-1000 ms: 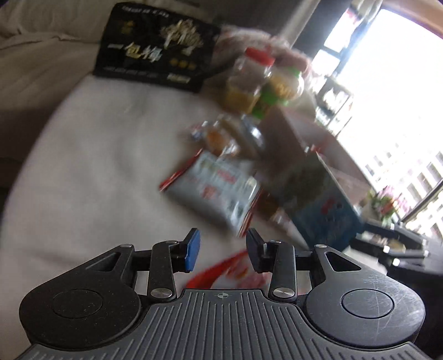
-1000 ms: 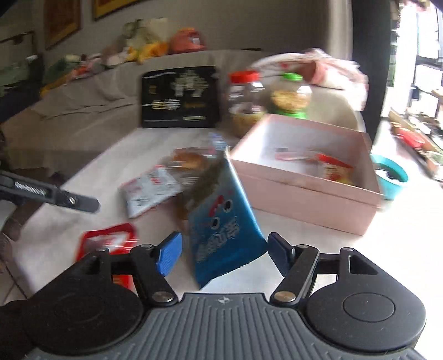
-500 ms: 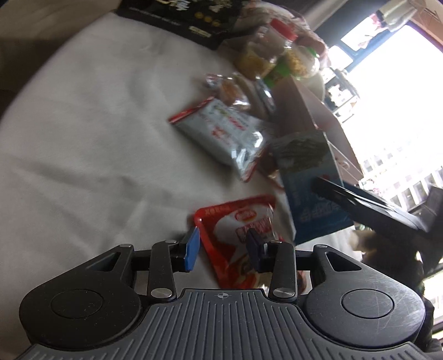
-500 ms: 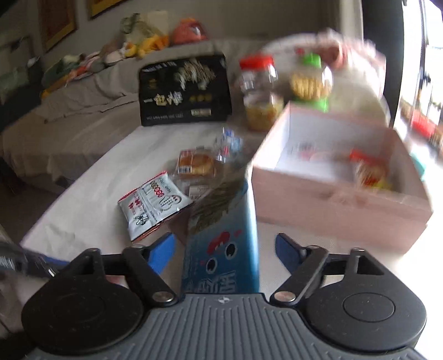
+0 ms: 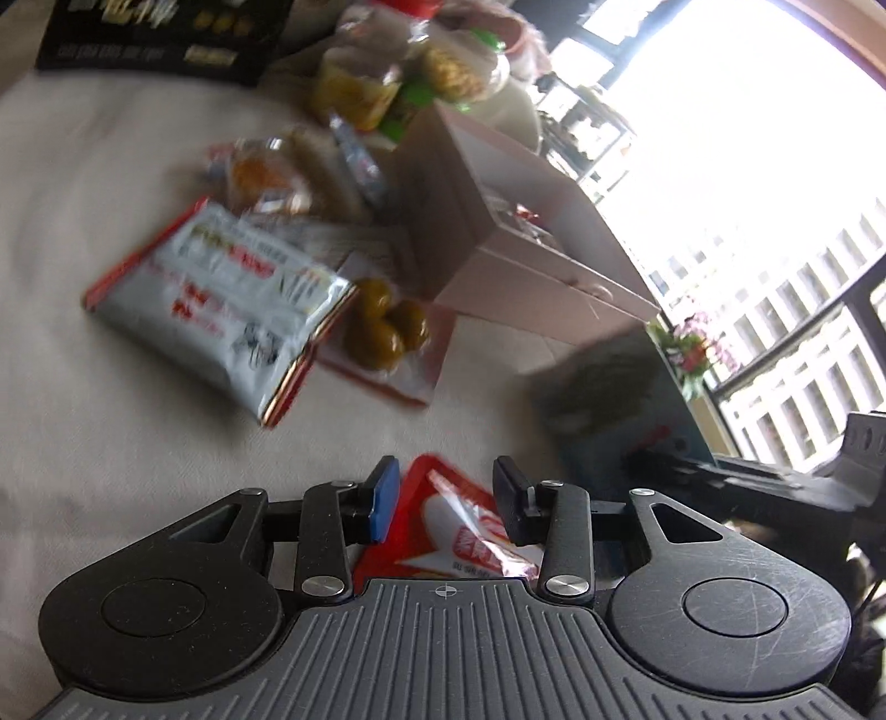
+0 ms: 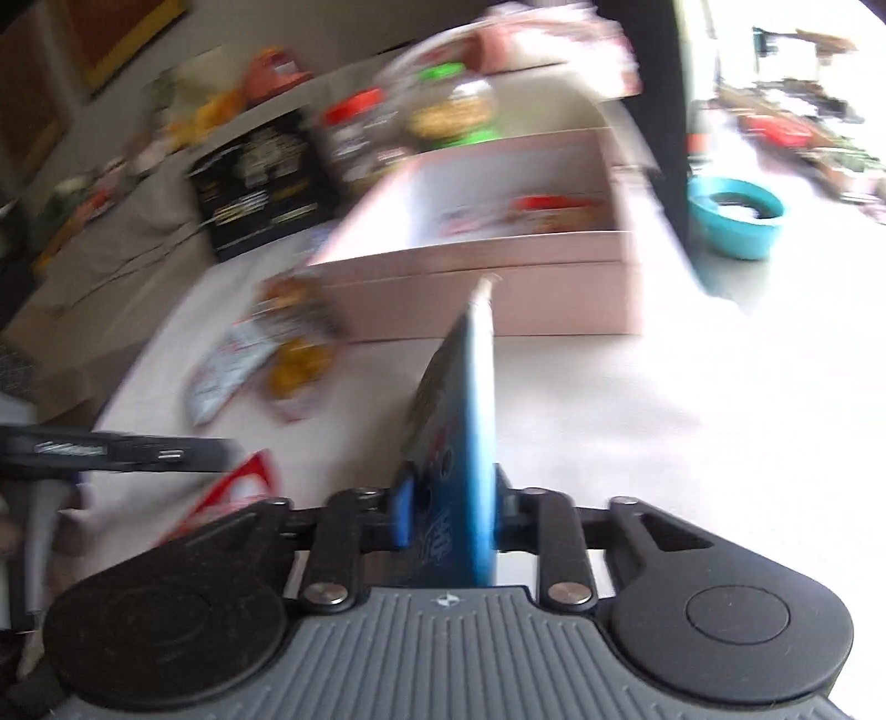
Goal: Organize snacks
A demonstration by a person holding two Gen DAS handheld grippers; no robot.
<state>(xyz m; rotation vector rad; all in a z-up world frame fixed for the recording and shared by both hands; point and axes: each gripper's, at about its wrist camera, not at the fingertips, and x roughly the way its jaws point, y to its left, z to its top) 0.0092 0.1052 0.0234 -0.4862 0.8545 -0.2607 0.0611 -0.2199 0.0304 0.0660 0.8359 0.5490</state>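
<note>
My right gripper [image 6: 451,515] is shut on a blue snack packet [image 6: 459,437], held edge-up above the white table, short of the open pink box [image 6: 498,260] that holds a few snacks. The same blue packet [image 5: 620,421] shows blurred at the right of the left wrist view. My left gripper [image 5: 446,498] is open, its fingers on either side of a red and white snack packet [image 5: 459,531] lying on the table. A silver and red packet [image 5: 221,293] and a clear packet of yellow-green fruit [image 5: 387,327] lie farther ahead.
Two jars [image 5: 387,83] with red and green lids and a black box [image 5: 160,33] stand at the back. More wrapped pastries [image 5: 266,171] lie beside the pink box [image 5: 531,243]. A teal bowl [image 6: 736,213] sits on the floor to the right.
My right gripper has shut on the blue packet and lifted it, turning it edge-on. My left gripper has moved down and forward over the red and white packet.
</note>
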